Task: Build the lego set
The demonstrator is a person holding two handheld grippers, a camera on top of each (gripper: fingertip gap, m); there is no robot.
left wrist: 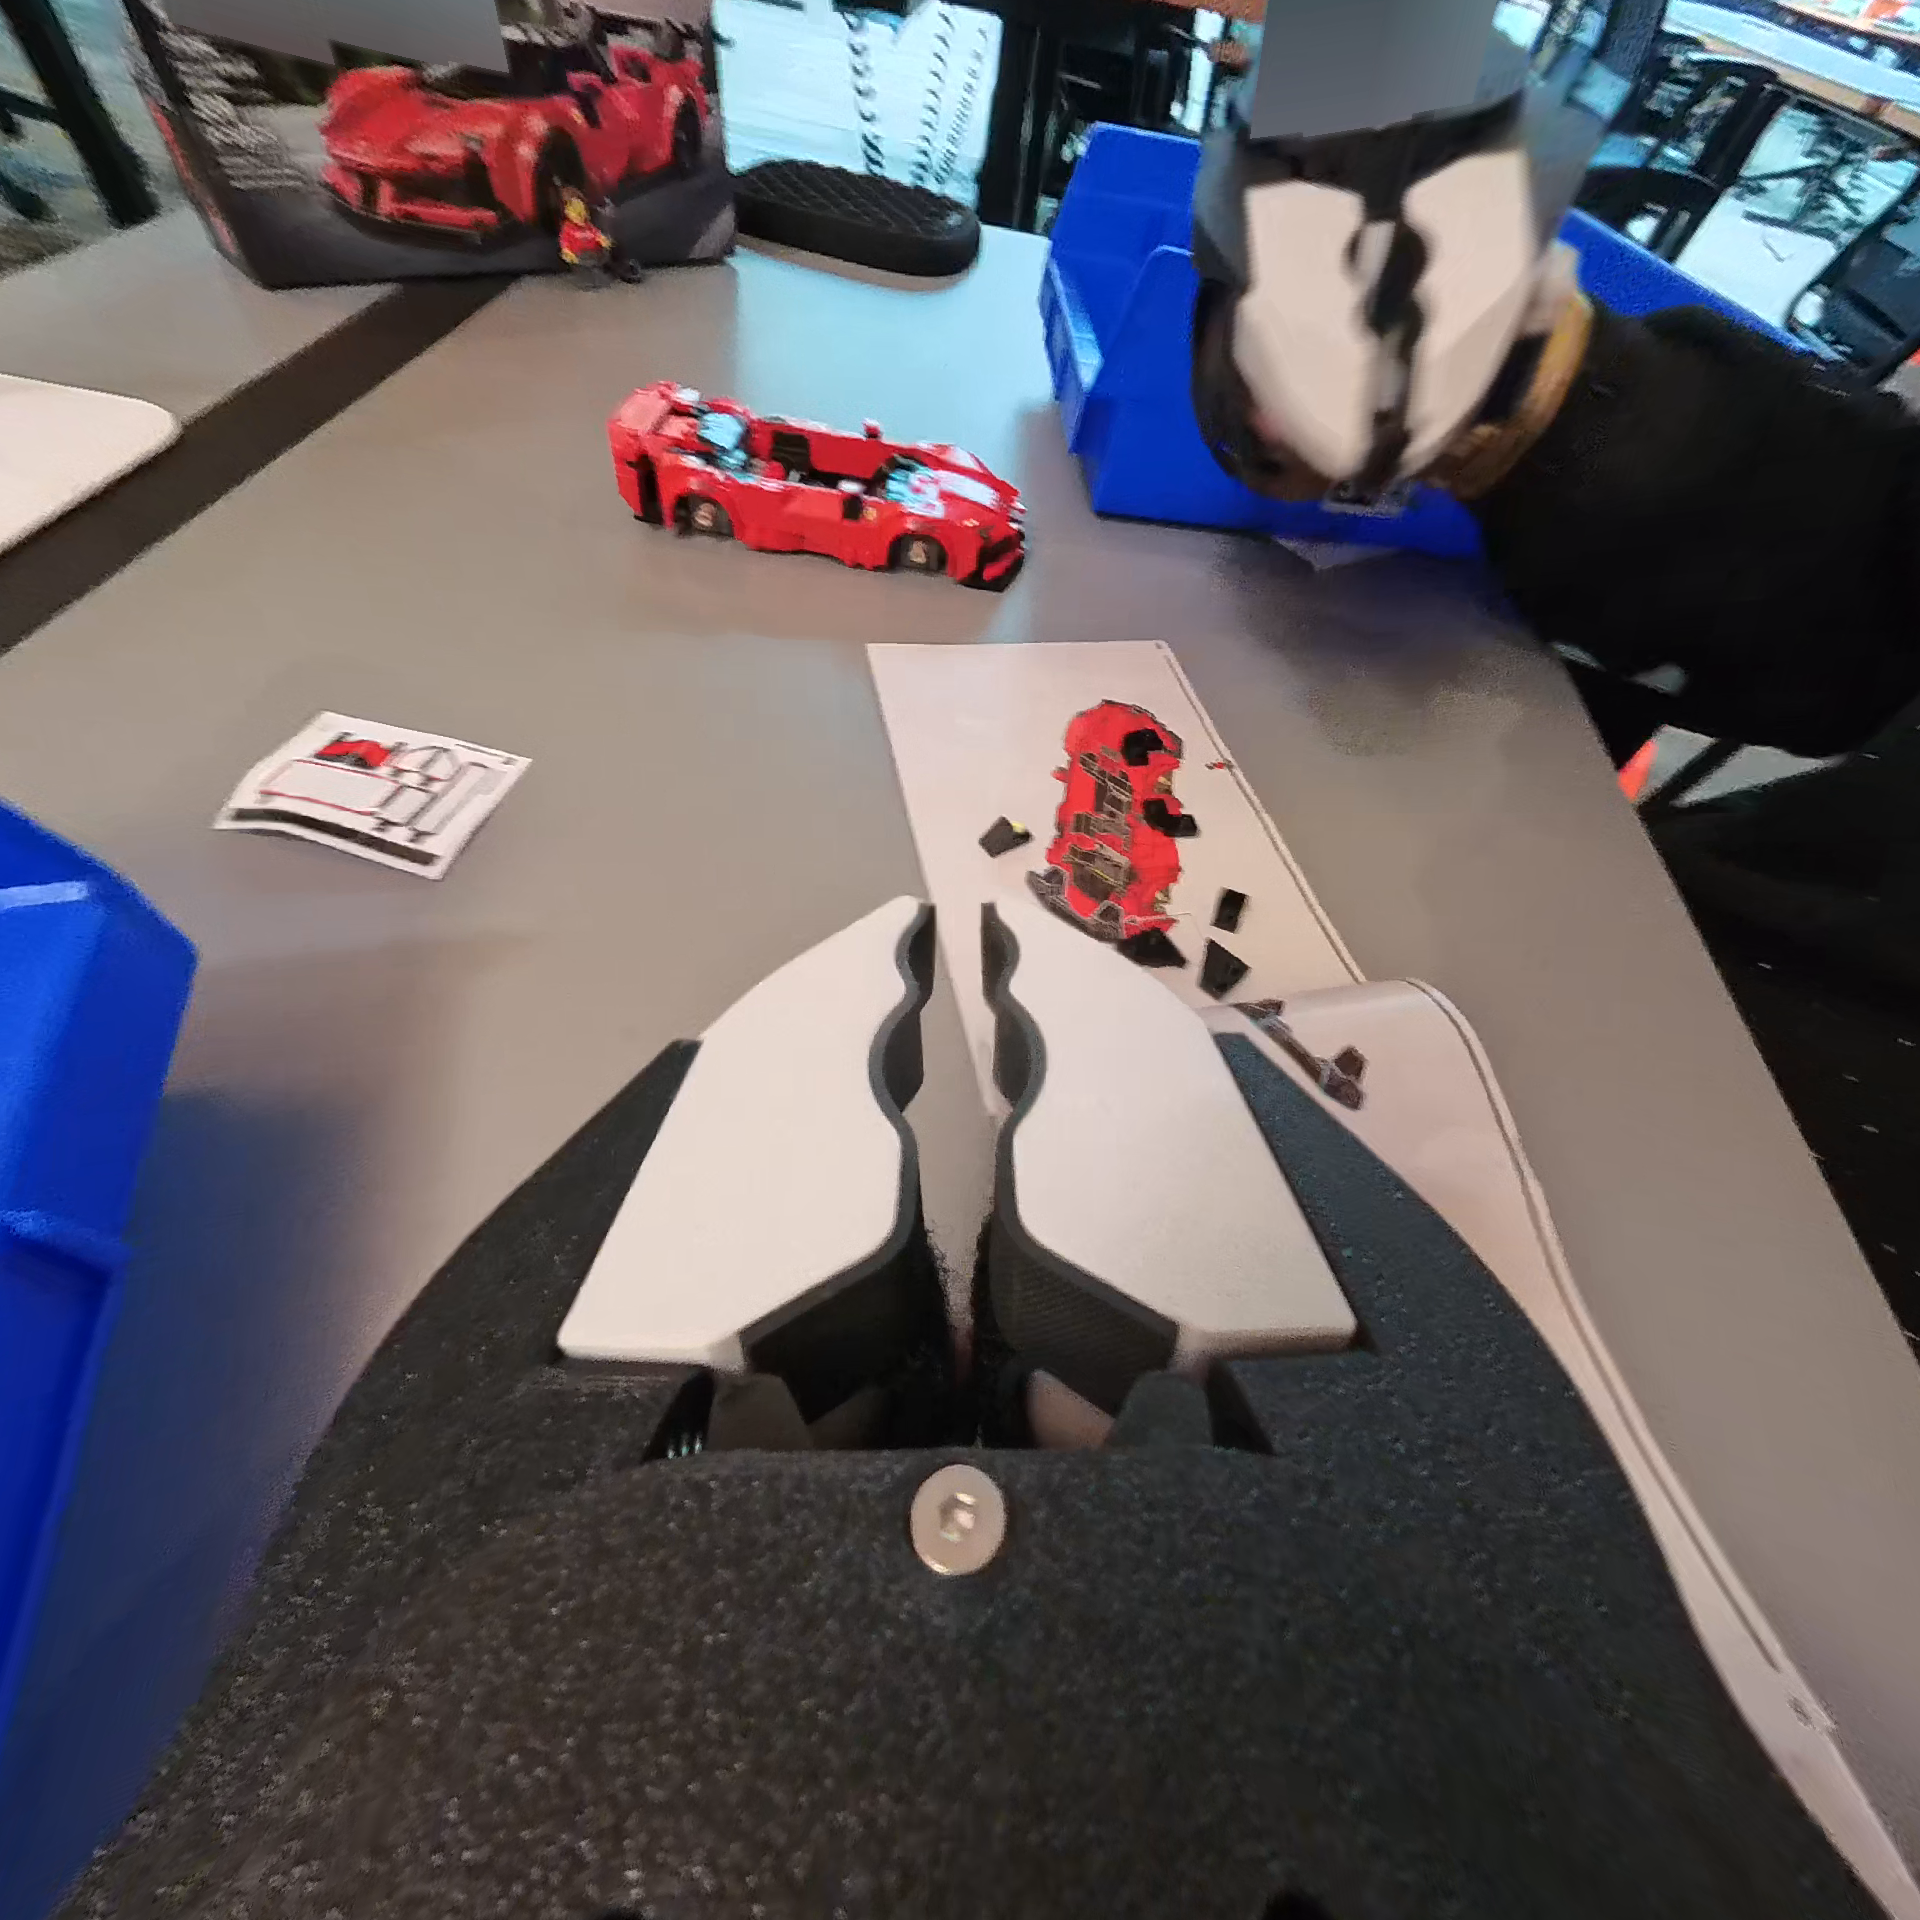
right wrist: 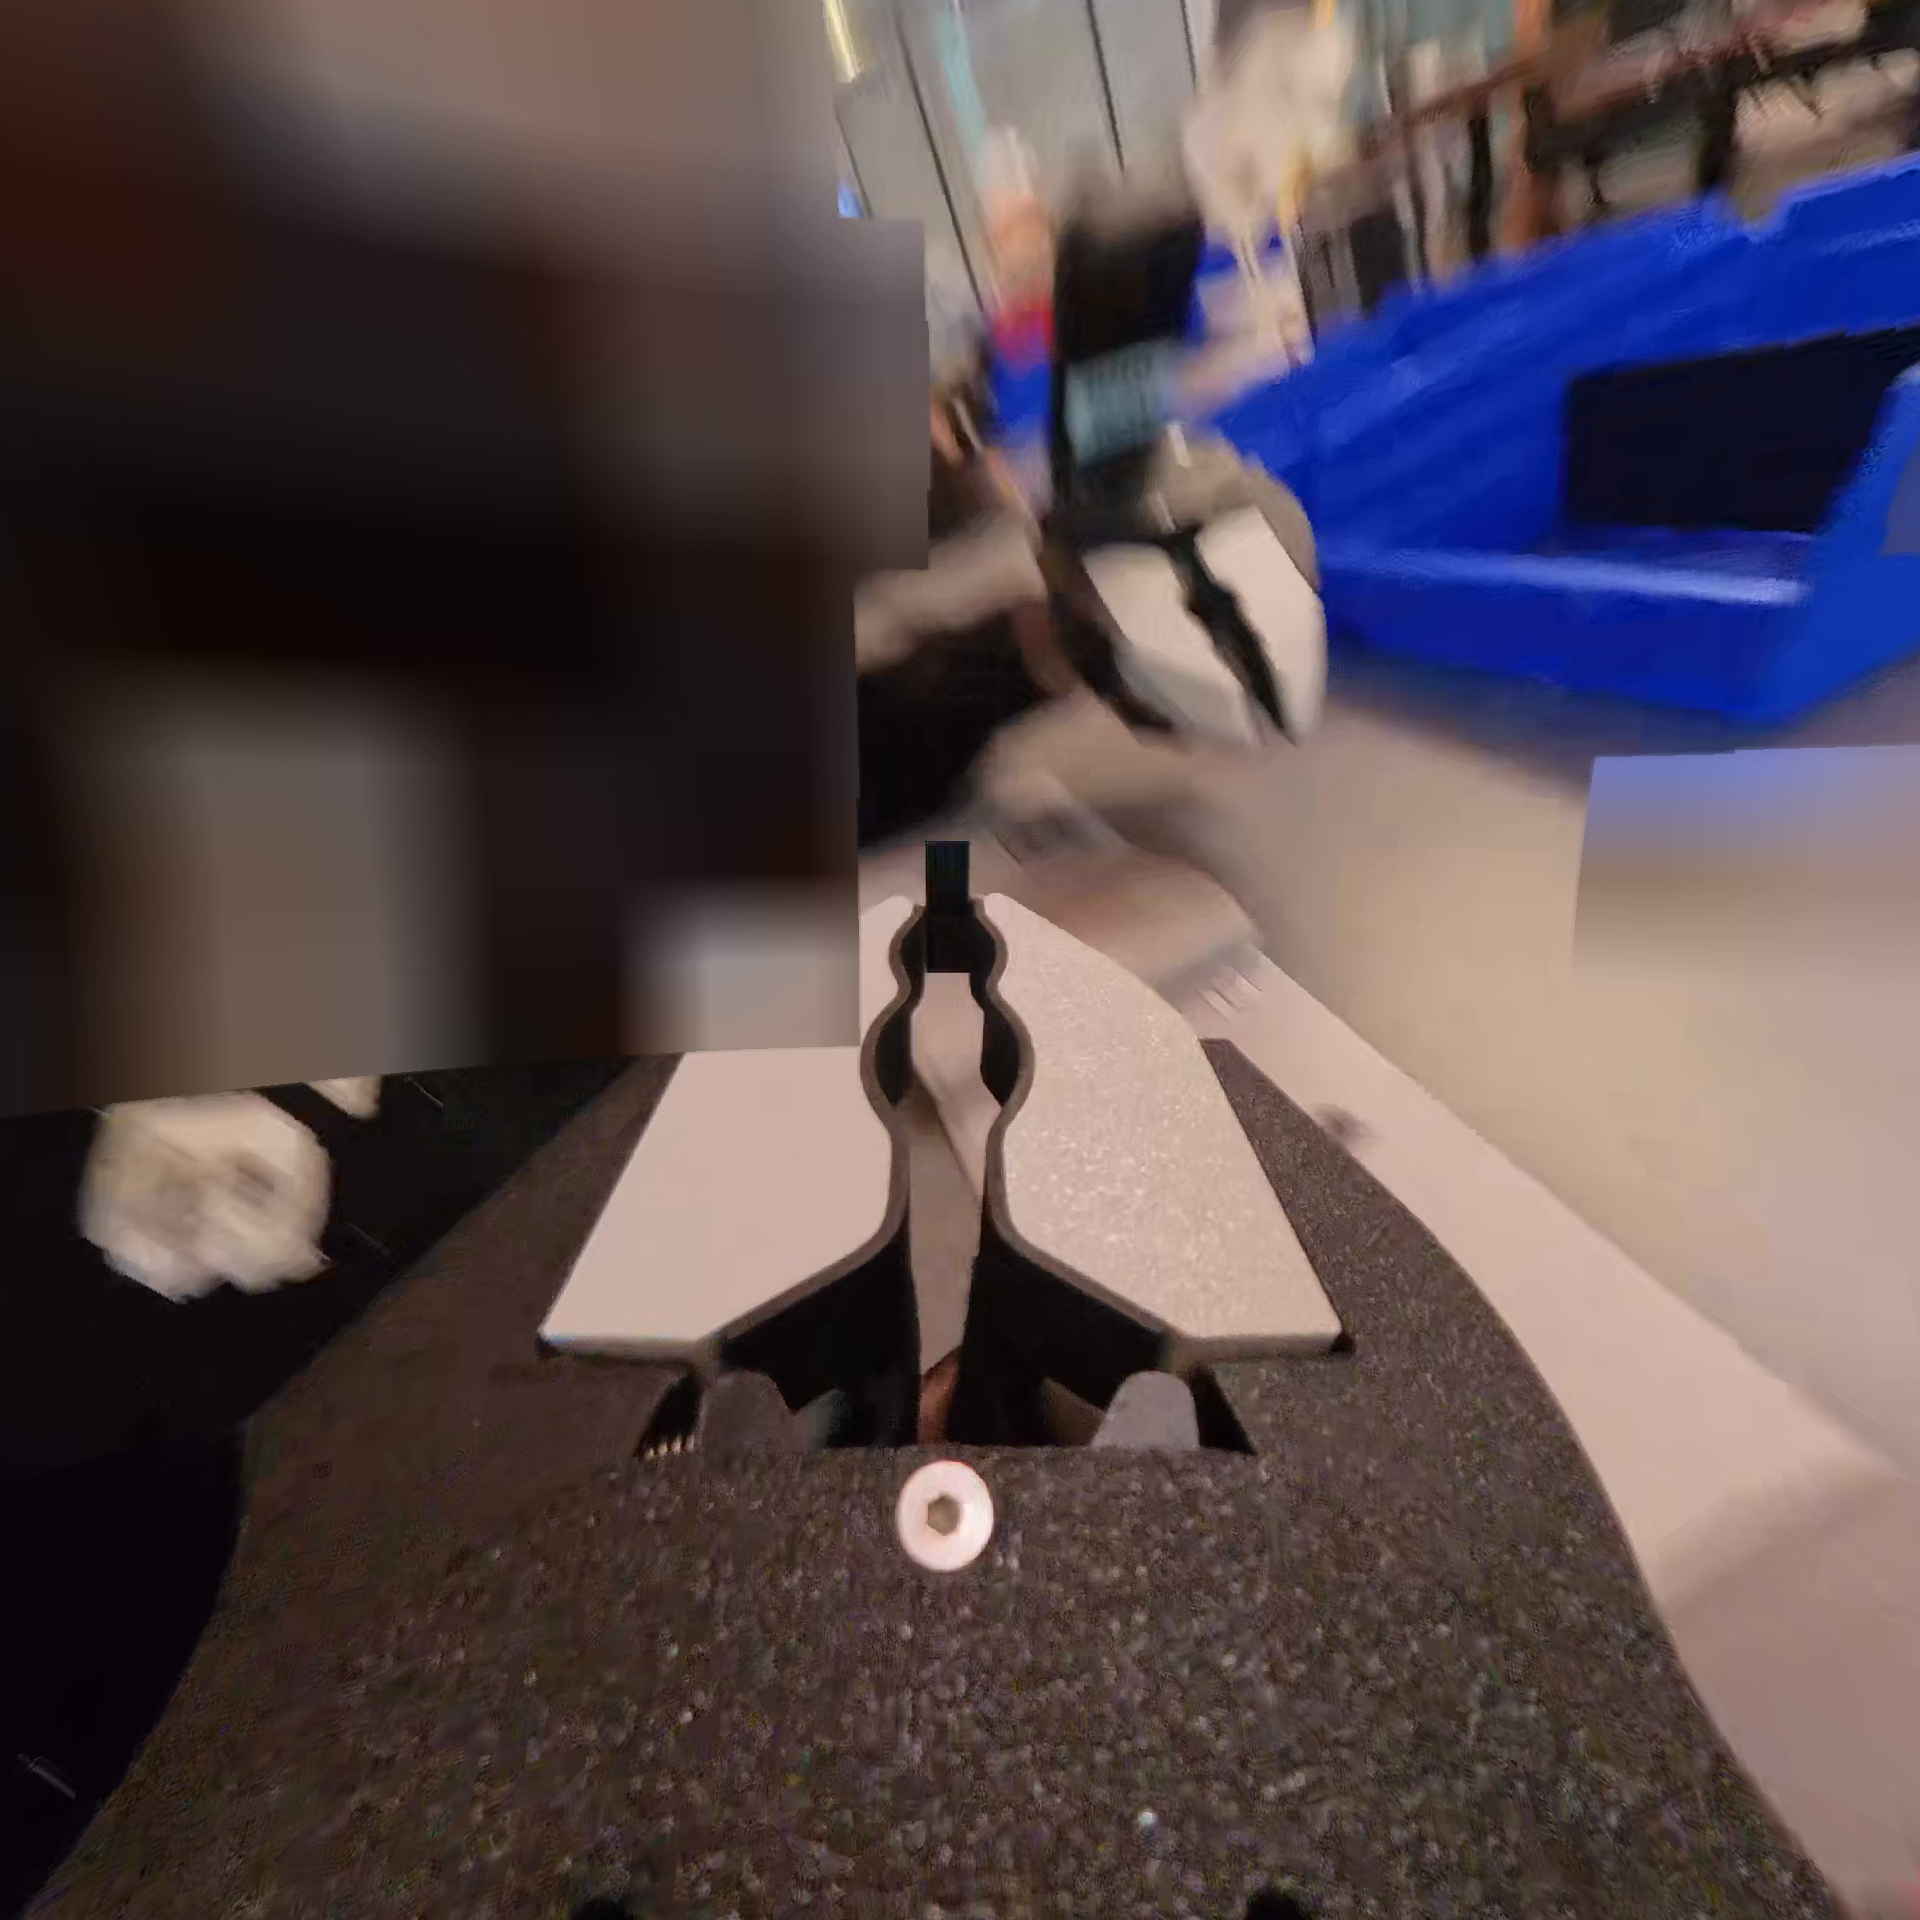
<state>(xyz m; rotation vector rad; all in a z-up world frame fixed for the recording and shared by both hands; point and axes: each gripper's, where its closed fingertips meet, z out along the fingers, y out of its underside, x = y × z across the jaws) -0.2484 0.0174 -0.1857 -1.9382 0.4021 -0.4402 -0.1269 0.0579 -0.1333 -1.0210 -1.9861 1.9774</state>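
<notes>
Left tool (left wrist: 958,920) low over the grey worktop (left wrist: 665,665), fingers nearly together with a narrow gap, nothing between them. Just beyond the tips, an open instruction booklet (left wrist: 1039,727) lying flat, its page printed with a red car diagram and small black parts. Farther off, mid-worktop, the partly built red lego car (left wrist: 816,486), on its wheels, well apart from both tools. To the left, a small sticker sheet (left wrist: 374,795); writing there too small to make out. At the back, the set's box (left wrist: 447,145) with a red car picture, a minifigure (left wrist: 584,237) in front. Blue bins (left wrist: 1132,343) at right and near left.

Right tool (right wrist: 948,914) raised, blurred in the left view, clamped on a small black piece (right wrist: 945,899) at the tips.
</notes>
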